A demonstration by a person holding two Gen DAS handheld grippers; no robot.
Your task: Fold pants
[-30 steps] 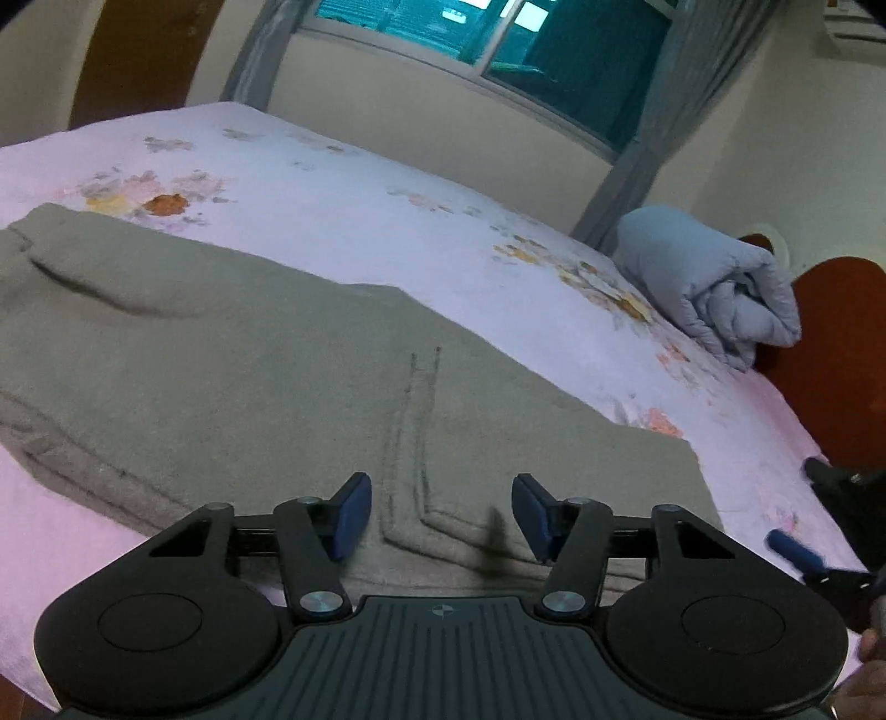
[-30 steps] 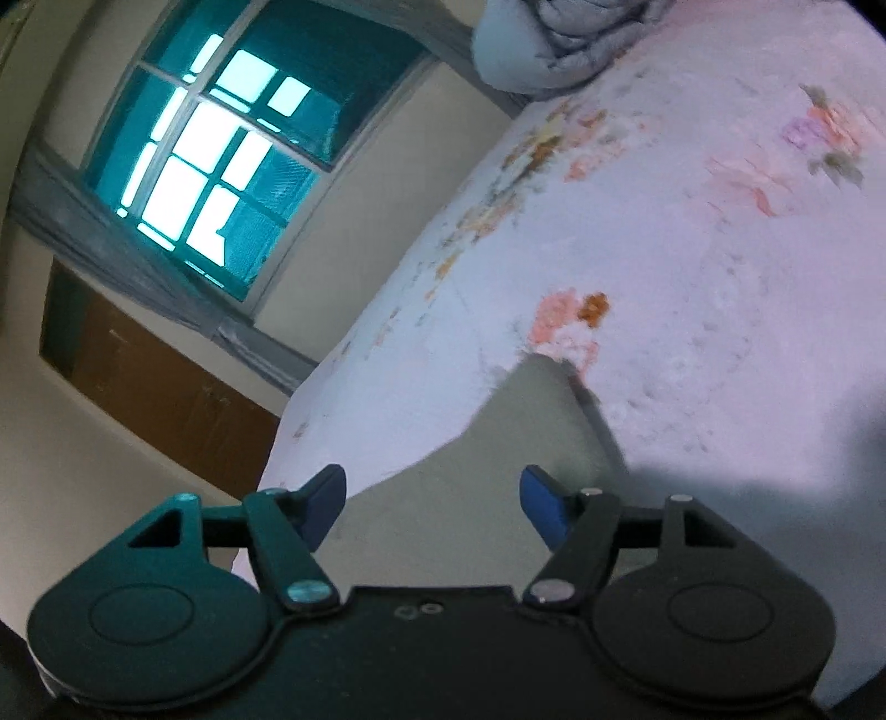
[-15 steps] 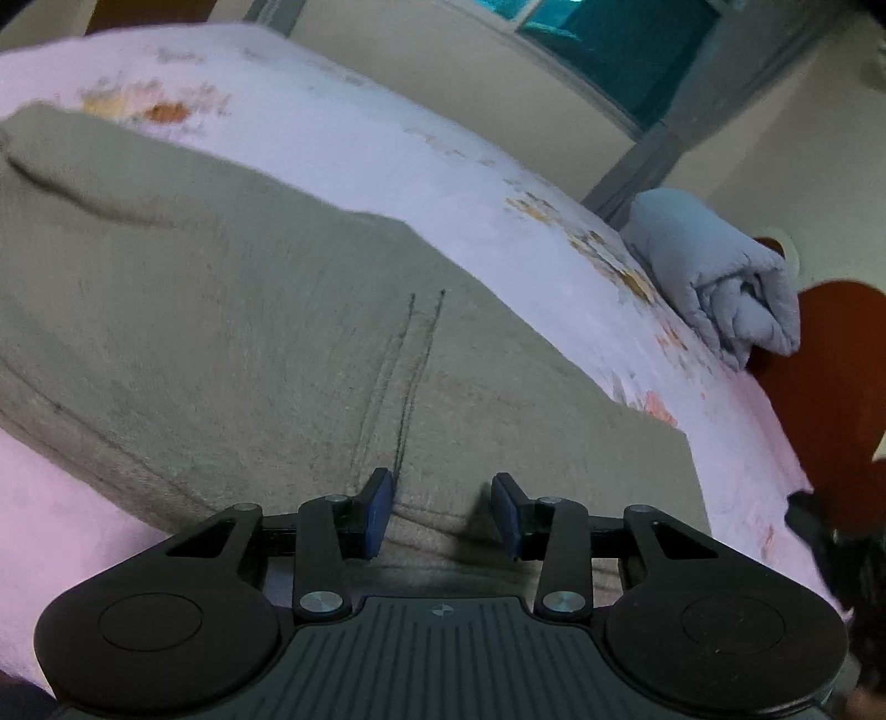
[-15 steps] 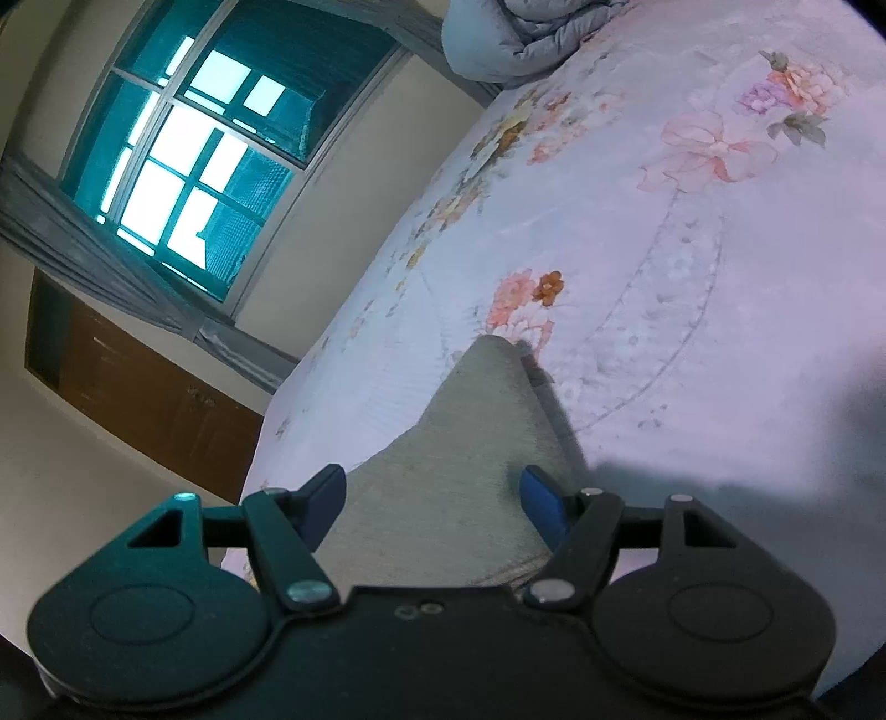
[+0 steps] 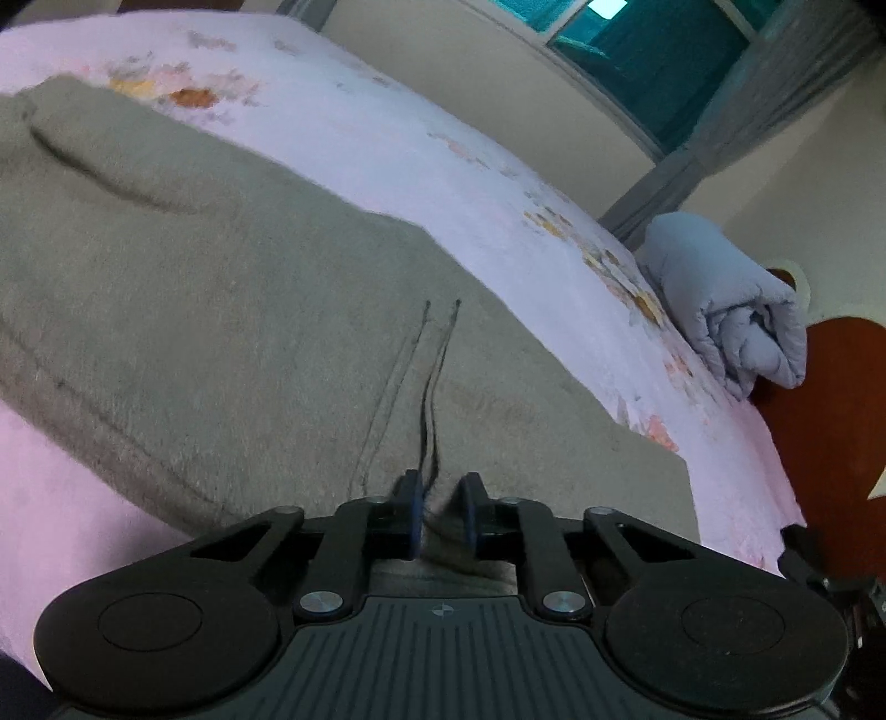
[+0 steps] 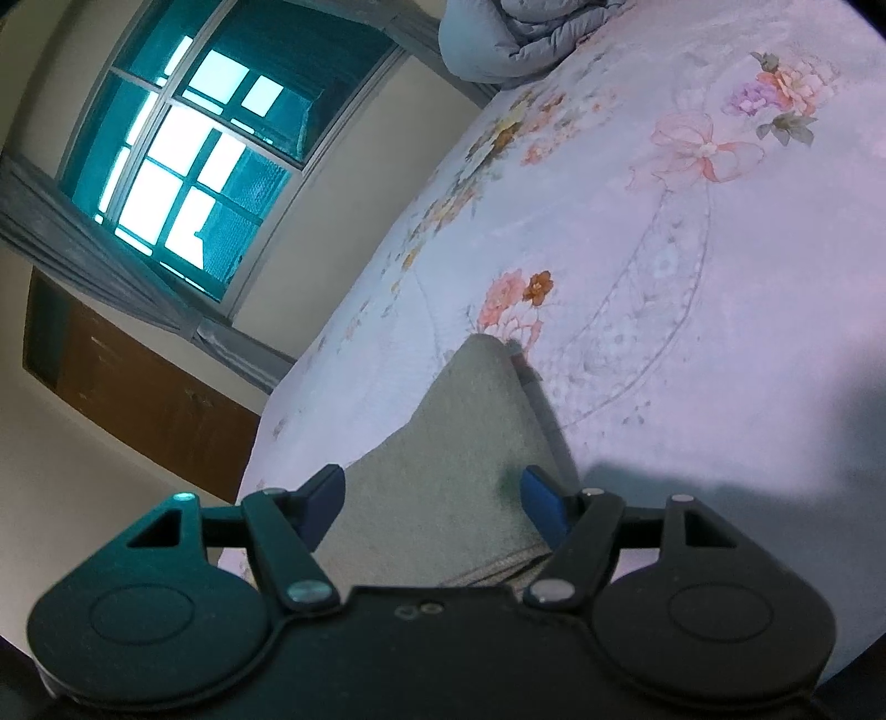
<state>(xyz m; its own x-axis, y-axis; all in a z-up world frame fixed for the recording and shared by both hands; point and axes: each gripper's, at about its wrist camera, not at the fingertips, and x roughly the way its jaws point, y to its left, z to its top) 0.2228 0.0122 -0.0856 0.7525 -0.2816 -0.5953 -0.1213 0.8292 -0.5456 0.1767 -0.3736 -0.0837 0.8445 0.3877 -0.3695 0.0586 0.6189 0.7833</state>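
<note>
Grey-green pants (image 5: 221,288) lie flat across a pink flowered bed sheet (image 5: 387,144). Two thin dark drawstrings (image 5: 437,376) run down their near edge. My left gripper (image 5: 440,512) sits low on that edge, and its jaws are closing, pinching a small fold of cloth and the strings between the blue pads. In the right wrist view a narrow end of the pants (image 6: 459,443) points away over the sheet (image 6: 692,277). My right gripper (image 6: 434,498) stands open astride that end, with the cloth between its fingers and the pads apart from it.
A rolled pale blue quilt (image 5: 731,310) lies at the bed's far right, beside a reddish-brown headboard (image 5: 830,432). The quilt (image 6: 515,33) also shows in the right wrist view. A window (image 6: 188,160) with grey curtains is in the wall beyond the bed.
My left gripper has sunk onto the pants' near edge and its jaws have drawn together on the cloth by the drawstrings. The right gripper's jaws stay as wide as before.
</note>
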